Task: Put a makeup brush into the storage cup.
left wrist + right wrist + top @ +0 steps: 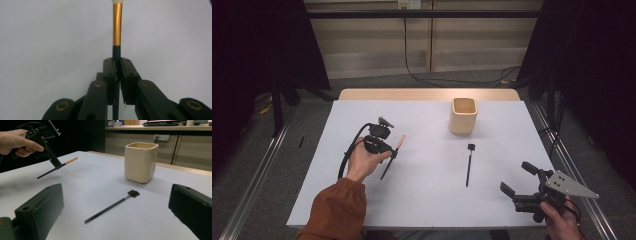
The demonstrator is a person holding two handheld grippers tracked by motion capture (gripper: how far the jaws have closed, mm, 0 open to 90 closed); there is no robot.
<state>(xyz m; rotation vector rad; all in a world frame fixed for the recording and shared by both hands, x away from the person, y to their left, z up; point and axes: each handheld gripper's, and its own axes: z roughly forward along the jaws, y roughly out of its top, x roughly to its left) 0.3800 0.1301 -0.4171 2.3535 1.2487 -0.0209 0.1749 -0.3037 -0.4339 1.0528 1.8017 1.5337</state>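
On the white desk (427, 190) the left tool (393, 153), held in the person's left hand (363, 161), is clenched on a thin black-handled brush with a gold ferrule and a pale tip (394, 155). In the left gripper view the two black jaws pinch the brush's dark handle (116, 53) just below the gold band, and the brush runs straight up the middle of that view with its pale tip at the top edge. In the high view its long axis lies on a slant: the gold end points up and to the right, toward the far side of the desk, while the black tail points down and to the left, toward the person. In the right gripper view the brush (58, 166) appears lifted off the desk, gold end higher than the tail.

A second thin black stick with a small square black head (469, 165) lies flat near the middle of the desk, its long axis running almost straight from near to far, head at the far end. Beyond its head stands an upright cream ceramic cup with squared sides (463, 115), apart from the stick.

The right tool (518, 183), held in the right hand (562, 222) at the desk's near right corner, is released, its jaws spread wide with nothing between them; in its own view they frame the stick (112, 206) and the cup (141, 162).
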